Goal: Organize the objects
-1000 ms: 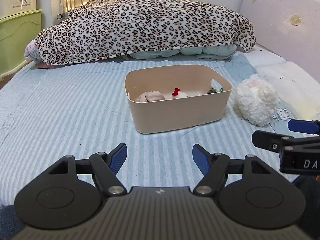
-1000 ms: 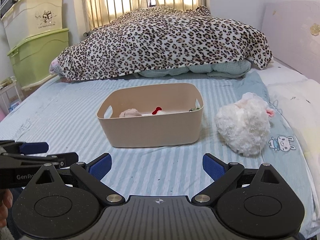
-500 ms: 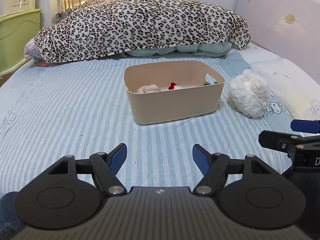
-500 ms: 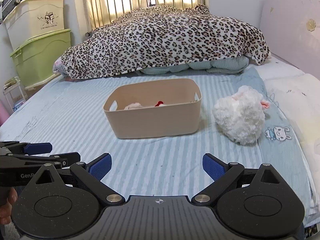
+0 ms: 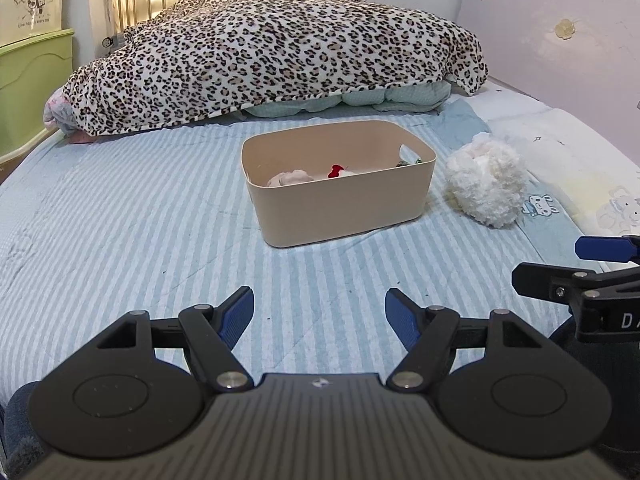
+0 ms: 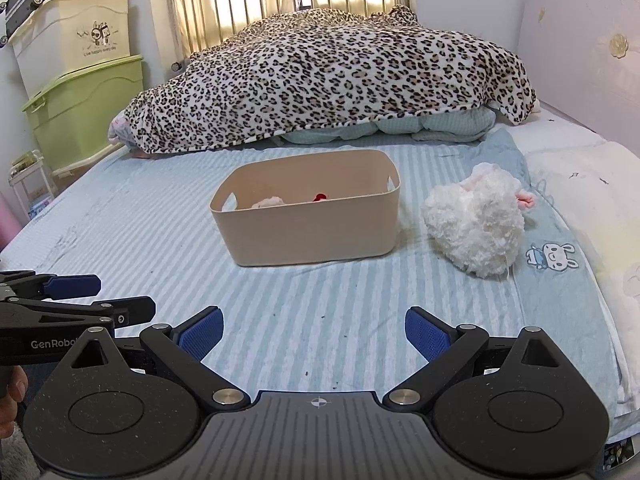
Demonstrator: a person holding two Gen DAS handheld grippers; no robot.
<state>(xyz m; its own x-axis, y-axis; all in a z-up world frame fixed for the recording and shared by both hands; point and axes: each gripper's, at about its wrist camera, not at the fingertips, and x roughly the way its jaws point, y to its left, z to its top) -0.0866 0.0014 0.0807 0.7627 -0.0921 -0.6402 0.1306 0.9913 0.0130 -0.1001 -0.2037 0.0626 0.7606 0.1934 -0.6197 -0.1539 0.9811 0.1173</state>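
A beige plastic bin stands on the striped bed, with a pinkish soft toy and a red-and-white item inside. A fluffy white plush toy lies on the sheet just right of the bin. My left gripper is open and empty, low over the bed's near edge, well short of the bin. My right gripper is open and empty, also near the front edge, to the right of the left one; its side shows in the left wrist view.
A leopard-print blanket is heaped over bedding at the far end of the bed. Stacked storage boxes stand at the left. A padded headboard and a white pillow area run along the right.
Both grippers have drawn back from the bin, which now looks smaller and farther. Both stay open and empty. Nothing on the bed has moved.
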